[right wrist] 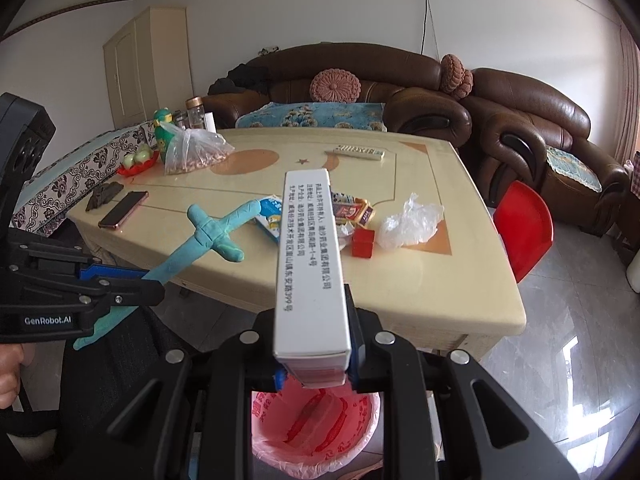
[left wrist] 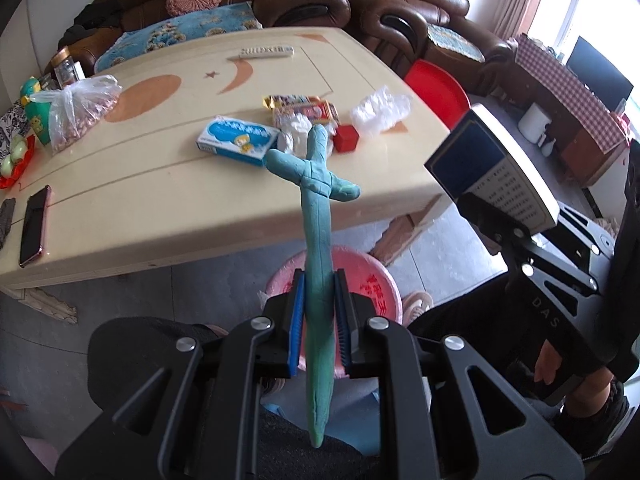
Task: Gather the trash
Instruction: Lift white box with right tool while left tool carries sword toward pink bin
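Note:
My left gripper (left wrist: pixel 319 320) is shut on a teal sword-shaped soft toy (left wrist: pixel 318 216), gripped by its blade, hilt pointing toward the table. That toy (right wrist: pixel 208 236) and the left gripper (right wrist: pixel 120 284) also show at the left of the right wrist view. My right gripper (right wrist: pixel 314 364) is shut on a white and dark blue carton (right wrist: pixel 308 256); the same carton (left wrist: pixel 488 164) appears at the right in the left wrist view. Below both grippers stands a bin with a pink bag liner (right wrist: pixel 316 436), also seen as the pink bin (left wrist: pixel 372 280).
On the cream table (left wrist: pixel 160 208) lie a blue-white box (left wrist: pixel 236 140), snack wrappers (left wrist: pixel 304 110), a red cube (left wrist: pixel 346 138), crumpled clear plastic (left wrist: pixel 380 110), a phone (left wrist: pixel 34 224), a bag of nuts (left wrist: pixel 76 112) and a remote (left wrist: pixel 264 52). A red chair (right wrist: pixel 524 228) and brown sofas (right wrist: pixel 400 92) stand behind.

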`<action>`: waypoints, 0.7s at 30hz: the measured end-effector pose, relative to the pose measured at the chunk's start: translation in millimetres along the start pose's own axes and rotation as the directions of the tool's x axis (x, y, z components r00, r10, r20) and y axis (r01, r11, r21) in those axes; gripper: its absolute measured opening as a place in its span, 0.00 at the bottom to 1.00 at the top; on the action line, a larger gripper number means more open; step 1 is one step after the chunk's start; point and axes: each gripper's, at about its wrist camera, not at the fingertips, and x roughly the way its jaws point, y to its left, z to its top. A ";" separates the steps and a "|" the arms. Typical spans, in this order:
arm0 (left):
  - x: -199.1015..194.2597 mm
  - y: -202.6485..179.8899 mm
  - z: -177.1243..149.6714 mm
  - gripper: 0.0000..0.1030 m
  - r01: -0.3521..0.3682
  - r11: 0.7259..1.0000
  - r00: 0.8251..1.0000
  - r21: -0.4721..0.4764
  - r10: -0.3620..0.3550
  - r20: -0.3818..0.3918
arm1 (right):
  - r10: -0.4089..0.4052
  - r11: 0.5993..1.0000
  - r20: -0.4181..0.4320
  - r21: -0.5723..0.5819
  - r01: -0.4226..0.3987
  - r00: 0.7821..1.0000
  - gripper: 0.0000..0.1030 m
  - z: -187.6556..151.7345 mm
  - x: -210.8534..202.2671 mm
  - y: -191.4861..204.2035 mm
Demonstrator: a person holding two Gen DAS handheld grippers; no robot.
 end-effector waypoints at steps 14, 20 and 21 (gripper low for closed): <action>41.6 -13.8 -23.1 0.15 0.022 0.999 0.994 0.024 -0.020 -0.111 | 0.024 1.000 -0.121 0.003 -0.024 0.992 0.21 -28.4 34.9 -2.6; 63.5 -15.1 -32.2 0.15 0.034 0.999 0.985 0.023 -0.029 -0.167 | 0.045 0.999 -0.189 0.025 -0.041 0.981 0.21 -43.3 55.7 -6.4; 68.8 -15.2 -33.5 0.15 0.038 0.999 0.983 0.018 -0.034 -0.182 | 0.050 0.999 -0.201 0.032 -0.044 0.978 0.21 -45.8 60.1 -7.4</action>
